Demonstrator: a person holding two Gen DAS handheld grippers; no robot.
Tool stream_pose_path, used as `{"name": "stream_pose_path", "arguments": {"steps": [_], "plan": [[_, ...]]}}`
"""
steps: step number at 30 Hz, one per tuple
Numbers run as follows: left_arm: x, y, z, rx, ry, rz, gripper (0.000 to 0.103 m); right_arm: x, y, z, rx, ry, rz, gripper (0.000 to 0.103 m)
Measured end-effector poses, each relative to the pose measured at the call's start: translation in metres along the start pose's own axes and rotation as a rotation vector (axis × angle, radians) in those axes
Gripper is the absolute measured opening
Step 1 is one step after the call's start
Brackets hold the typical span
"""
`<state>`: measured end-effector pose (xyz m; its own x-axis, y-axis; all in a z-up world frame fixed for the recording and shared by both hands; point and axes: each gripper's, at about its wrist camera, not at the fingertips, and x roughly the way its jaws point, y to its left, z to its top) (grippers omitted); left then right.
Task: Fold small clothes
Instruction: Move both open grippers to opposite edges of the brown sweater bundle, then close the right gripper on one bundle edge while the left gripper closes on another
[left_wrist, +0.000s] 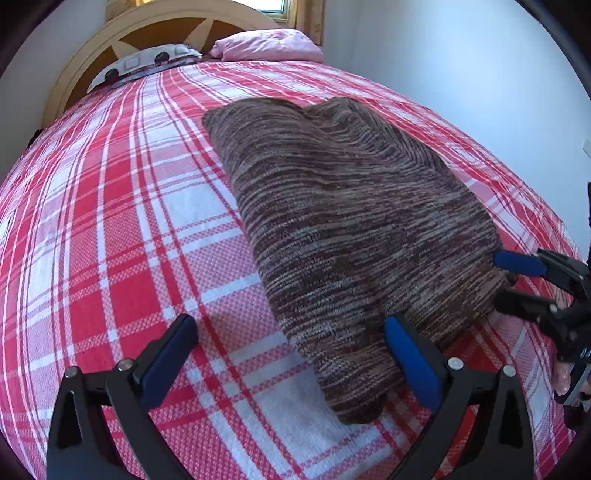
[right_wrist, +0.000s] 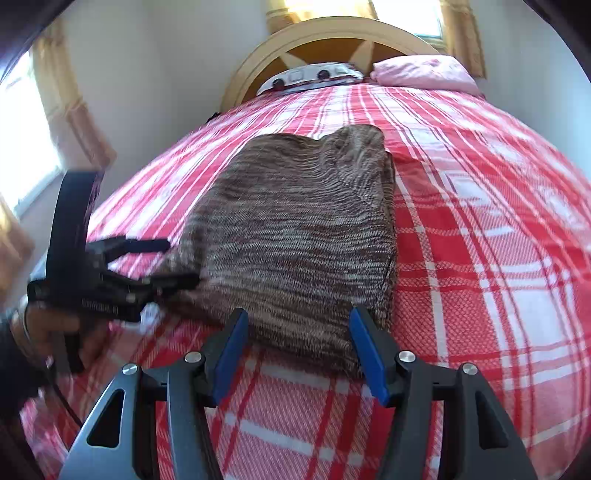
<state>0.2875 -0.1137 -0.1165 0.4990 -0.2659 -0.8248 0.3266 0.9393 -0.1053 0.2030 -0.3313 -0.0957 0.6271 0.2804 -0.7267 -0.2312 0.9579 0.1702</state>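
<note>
Left wrist view shows our brown knit garment (left_wrist: 354, 236) lying folded mid-bed on the plaid bedspread (left_wrist: 110, 258). We judge it soft, thick and floppy, best pinched at near corners. Our left gripper (left_wrist: 291, 362) gapes wide, empty; our right gripper (right_wrist: 299, 354) likewise straddles its near edge, unclenched.

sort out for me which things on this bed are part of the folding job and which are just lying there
Part of the job:
- brown striped knit garment, lying folded on the bedspread
- left gripper, open at its near edge
- right gripper, open at its near edge

Just lying about:
- pink pillow by the headboard
- white patterned pillow beside it
- red plaid bedspread
</note>
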Motion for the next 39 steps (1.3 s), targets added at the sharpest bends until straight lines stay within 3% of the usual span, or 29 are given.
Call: {"name": "stream_pose_path", "arguments": {"steps": [6, 12, 16, 21, 23, 25, 27, 29, 32, 39], "plan": [[0.000, 0.005, 0.004, -0.019, 0.010, -0.024, 0.103, -0.021, -0.004, -0.003, -0.060, 0.000, 0.019, 0.059], [-0.008, 0.003, 0.014, 0.010, -0.030, 0.003, 0.103, -0.045, -0.025, 0.003, 0.010, -0.090, 0.054, 0.059], [-0.001, 0.007, 0.023, 0.015, -0.032, 0.042, 0.103, -0.041, -0.032, 0.008, 0.024, -0.090, 0.019, 0.059], [0.011, 0.009, 0.018, -0.007, -0.016, 0.038, 0.103, -0.038, -0.022, 0.031, 0.037, -0.140, 0.107, 0.059], [0.008, 0.009, 0.018, -0.009, -0.025, 0.042, 0.103, -0.019, -0.018, 0.044, 0.057, -0.089, 0.151, 0.059], [0.003, 0.010, 0.019, -0.016, -0.038, 0.033, 0.103, 0.010, -0.021, 0.049, 0.084, 0.024, 0.109, 0.059], [-0.006, 0.012, 0.020, -0.031, -0.066, 0.018, 0.103, 0.026, -0.029, 0.047, 0.098, 0.081, 0.093, 0.059], [-0.015, 0.014, 0.020, -0.048, -0.107, 0.000, 0.103, 0.022, -0.035, 0.047, 0.104, 0.068, 0.137, 0.059], [-0.016, 0.021, 0.023, -0.085, -0.124, -0.026, 0.103, 0.011, -0.039, 0.048, 0.082, 0.059, 0.138, 0.059], [0.012, 0.020, 0.026, -0.150, -0.045, -0.084, 0.103, 0.012, -0.080, 0.090, 0.249, -0.051, 0.210, 0.059]]}}
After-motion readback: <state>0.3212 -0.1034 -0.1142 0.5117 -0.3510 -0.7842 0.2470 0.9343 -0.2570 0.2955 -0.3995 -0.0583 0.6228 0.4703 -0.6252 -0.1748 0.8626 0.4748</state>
